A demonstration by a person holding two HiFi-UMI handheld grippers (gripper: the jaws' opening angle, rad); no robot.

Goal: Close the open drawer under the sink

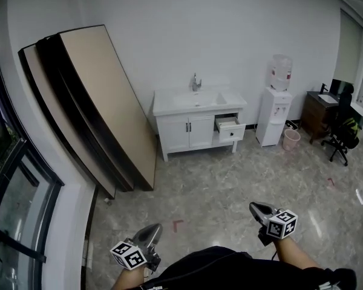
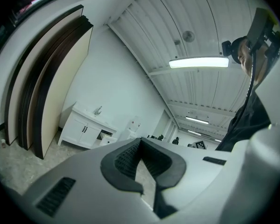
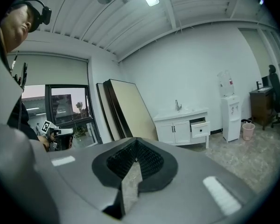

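Observation:
A white vanity [image 1: 190, 132] with a sink [image 1: 196, 98] stands against the far wall. Its right-hand drawer [image 1: 230, 127] is pulled out. The vanity also shows small and far off in the left gripper view [image 2: 83, 129] and the right gripper view [image 3: 177, 130], with the open drawer [image 3: 199, 127] on its right. Both grippers are held low at the bottom of the head view, several steps from the vanity. My left gripper [image 1: 153, 228] is shut and holds nothing. My right gripper [image 1: 256, 208] is also shut and holds nothing.
Tall boards [image 1: 97, 107] lean on the wall left of the vanity. A water dispenser [image 1: 275, 113] and a pink bin [image 1: 290, 139] stand to its right, with a desk [image 1: 320, 110] and an office chair [image 1: 342, 135] beyond. A window [image 1: 12, 210] lines the left side.

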